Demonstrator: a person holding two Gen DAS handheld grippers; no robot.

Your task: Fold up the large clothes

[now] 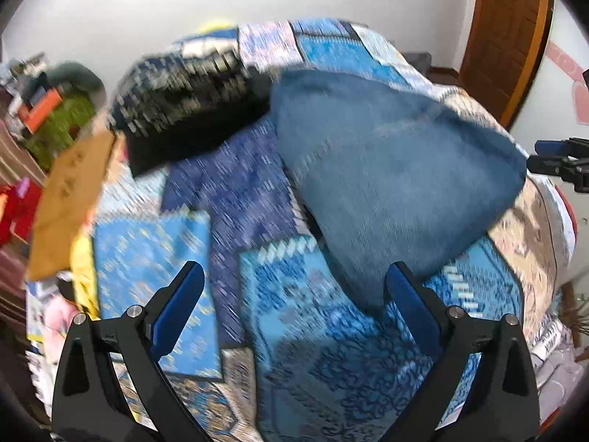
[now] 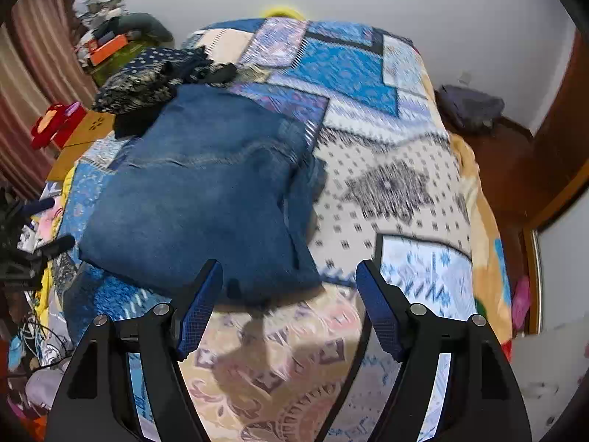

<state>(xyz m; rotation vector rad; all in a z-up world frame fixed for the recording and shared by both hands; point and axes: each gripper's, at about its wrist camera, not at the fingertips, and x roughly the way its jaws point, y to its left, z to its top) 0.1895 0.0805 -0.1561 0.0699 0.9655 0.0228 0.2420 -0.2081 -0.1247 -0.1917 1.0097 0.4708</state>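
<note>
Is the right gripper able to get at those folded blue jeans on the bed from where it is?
Probably yes. The right gripper is open and empty, and the folded blue denim jeans lie just ahead of its fingertips on the patchwork bedspread, with nothing lying between them.

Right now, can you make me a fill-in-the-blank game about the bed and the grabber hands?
1. The folded jeans are the colour ____.
2. The jeans lie on a patterned ____.
3. The right gripper and the left gripper both have their fingers ____, holding nothing.
4. Behind the jeans, the dark patterned clothes sit toward the bed's ____ side in the right wrist view.

Missing words: blue; bedspread; open; left
</note>
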